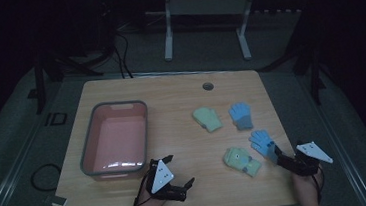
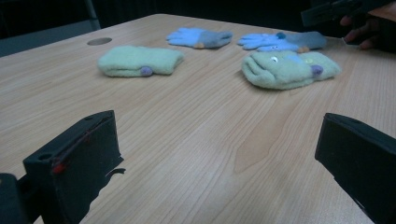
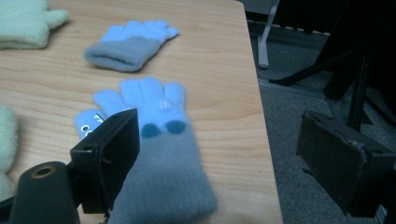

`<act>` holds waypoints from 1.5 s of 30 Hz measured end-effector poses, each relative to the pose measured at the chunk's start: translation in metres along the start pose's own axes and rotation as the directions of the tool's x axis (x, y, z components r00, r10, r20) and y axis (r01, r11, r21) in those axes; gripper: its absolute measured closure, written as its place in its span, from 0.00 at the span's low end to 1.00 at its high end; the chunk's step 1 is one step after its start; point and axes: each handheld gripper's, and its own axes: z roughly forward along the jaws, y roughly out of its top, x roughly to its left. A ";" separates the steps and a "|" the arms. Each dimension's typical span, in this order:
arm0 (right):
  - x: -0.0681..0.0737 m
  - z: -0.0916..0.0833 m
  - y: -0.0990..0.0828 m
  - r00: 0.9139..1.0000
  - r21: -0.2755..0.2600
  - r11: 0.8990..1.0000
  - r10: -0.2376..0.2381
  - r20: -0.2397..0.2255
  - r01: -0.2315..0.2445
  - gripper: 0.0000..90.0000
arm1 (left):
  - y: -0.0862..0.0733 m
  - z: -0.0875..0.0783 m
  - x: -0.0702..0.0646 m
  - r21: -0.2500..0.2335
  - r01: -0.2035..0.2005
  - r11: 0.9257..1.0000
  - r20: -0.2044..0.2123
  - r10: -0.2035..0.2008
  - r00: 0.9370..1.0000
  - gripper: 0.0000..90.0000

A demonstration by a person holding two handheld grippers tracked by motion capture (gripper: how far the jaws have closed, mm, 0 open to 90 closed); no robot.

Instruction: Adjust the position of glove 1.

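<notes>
Both forearms reach in low; the left gripper point(image 1: 173, 176) and the right gripper point(image 1: 285, 155) hold their jaws wide apart.

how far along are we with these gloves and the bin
Nothing looks done yet: the pink bin holds nothing, and all four gloves lie on the table. In hand: the right gripper stands open around the near blue glove, not yet closed. The left gripper waits open. Left: the far blue glove and both green gloves.
</notes>
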 end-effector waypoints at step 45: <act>0.016 0.008 0.106 0.963 0.159 0.987 0.027 -0.267 0.016 0.18 | 0.001 0.001 -0.003 -0.003 0.005 1.000 0.007 -0.005 1.000 0.00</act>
